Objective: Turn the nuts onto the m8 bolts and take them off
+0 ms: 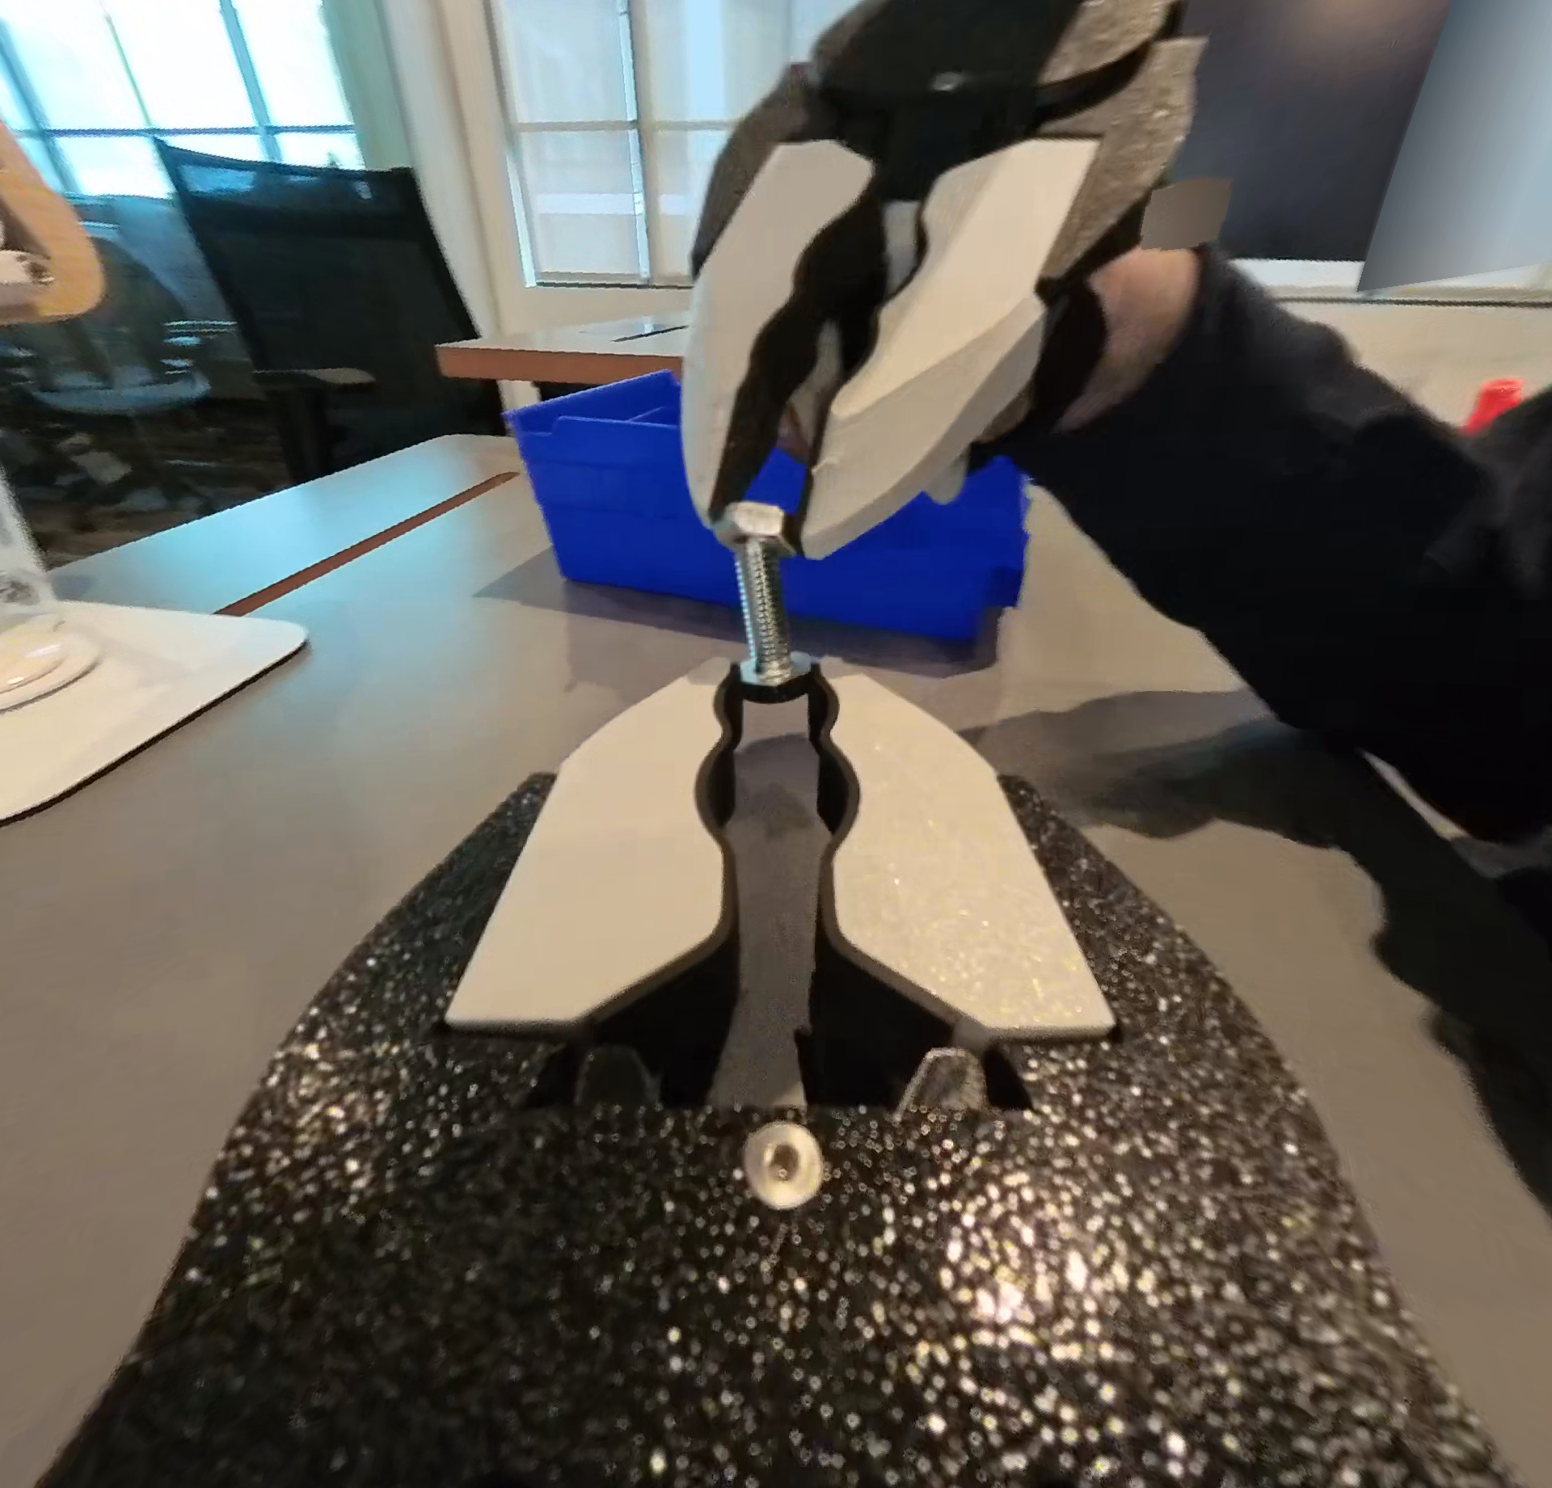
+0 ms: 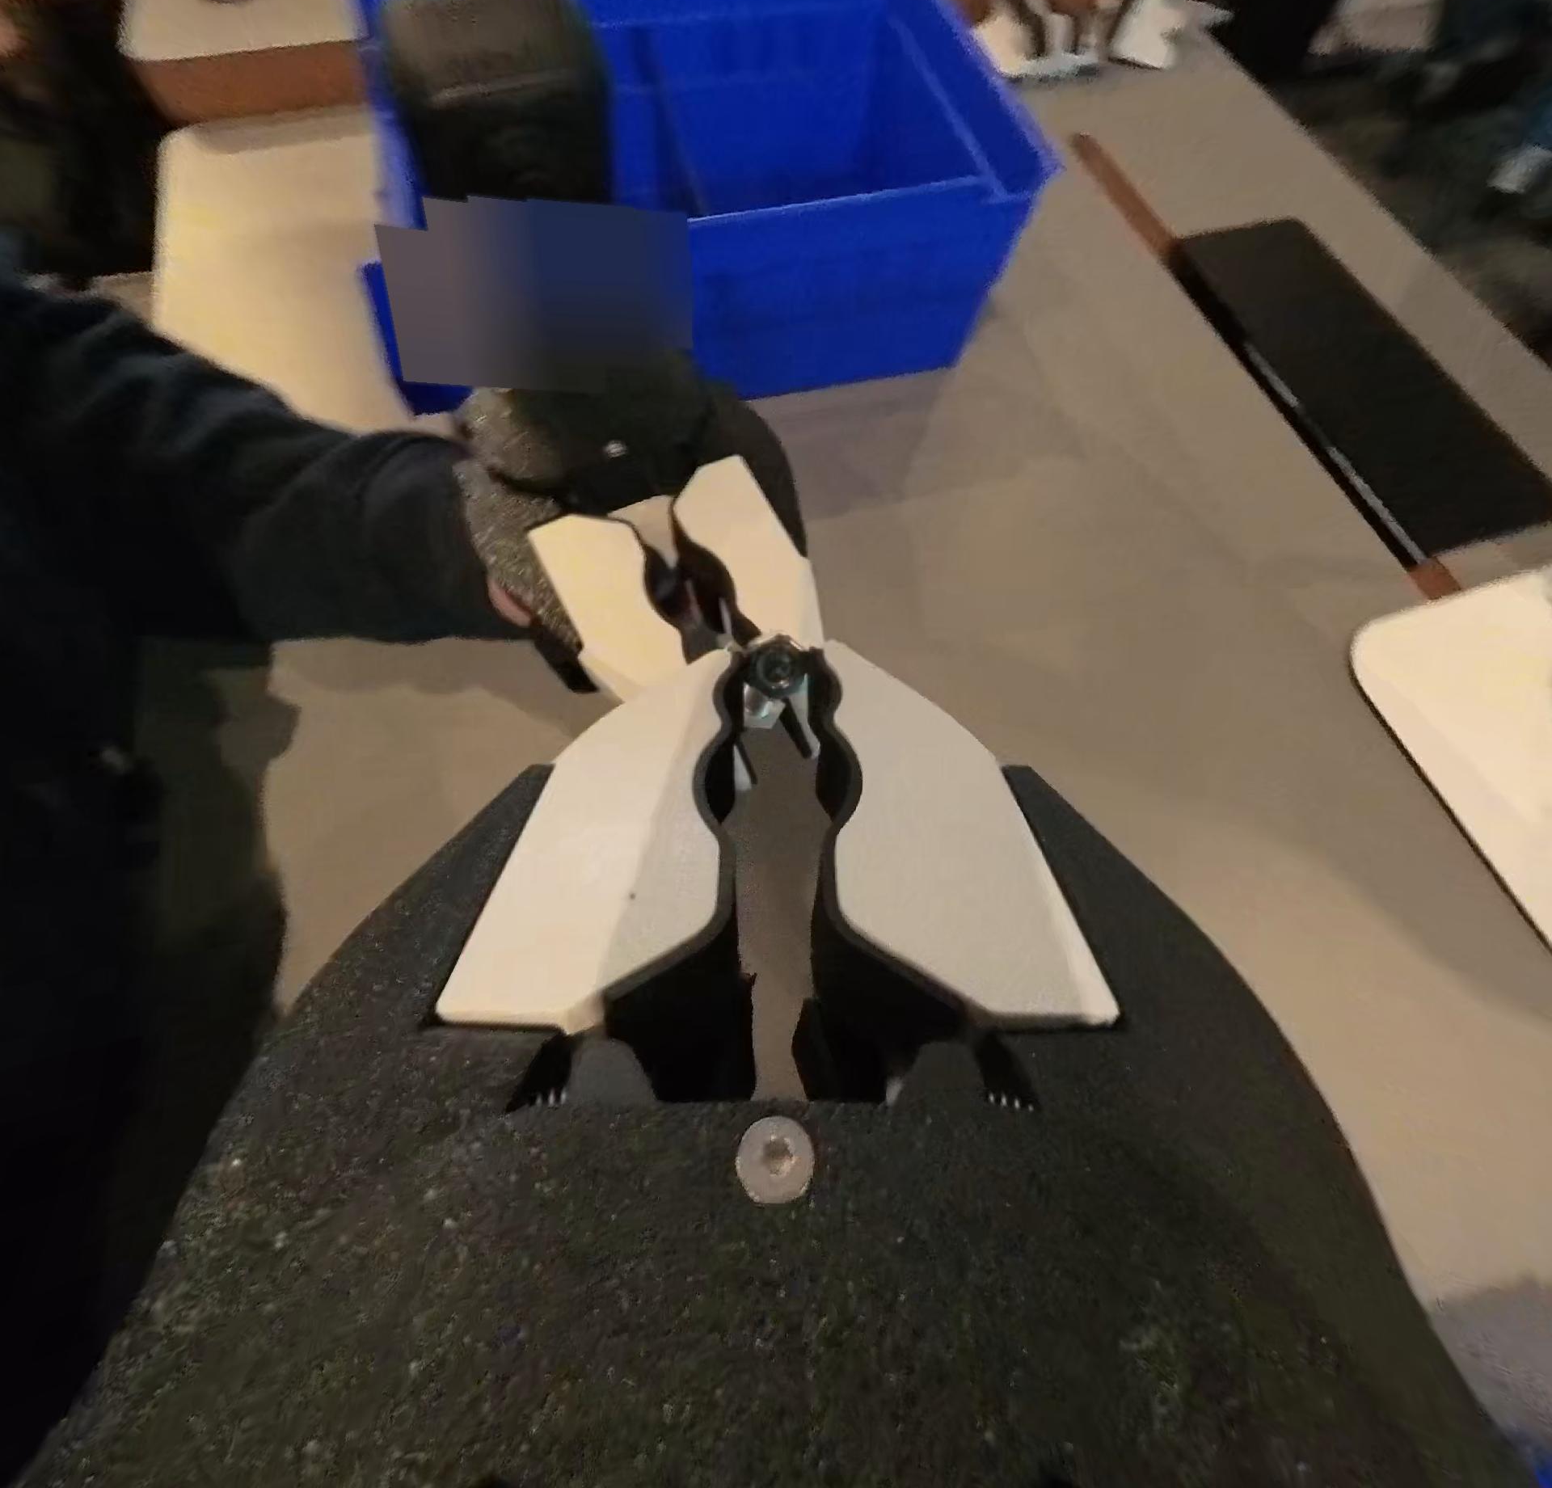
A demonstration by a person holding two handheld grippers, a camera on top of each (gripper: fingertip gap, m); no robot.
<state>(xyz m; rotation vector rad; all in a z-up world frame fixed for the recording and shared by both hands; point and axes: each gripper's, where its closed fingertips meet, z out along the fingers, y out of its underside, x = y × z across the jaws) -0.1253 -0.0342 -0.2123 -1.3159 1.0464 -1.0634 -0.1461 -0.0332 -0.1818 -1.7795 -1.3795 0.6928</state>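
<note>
In the left wrist view my left gripper (image 1: 773,682) is shut on a silver hex nut (image 1: 773,673), which it holds above the grey table (image 1: 378,776). A silver bolt (image 1: 760,599) stands upright with its threaded end in the nut. My right gripper (image 1: 756,528) comes down from above and is shut on the bolt's hex head. In the right wrist view my right gripper (image 2: 774,675) grips the bolt head end-on, with the nut (image 2: 760,713) just beyond it. The left gripper (image 2: 672,591) reaches in from the upper left.
A blue divided bin (image 1: 638,524) stands on the table just behind the grippers and also shows in the right wrist view (image 2: 840,297). A white mat (image 1: 126,692) lies at the left. A black pad (image 2: 1344,390) lies at the right. Dark sleeves enter from the sides. My two grippers' fingertips are within a few centimetres of each other.
</note>
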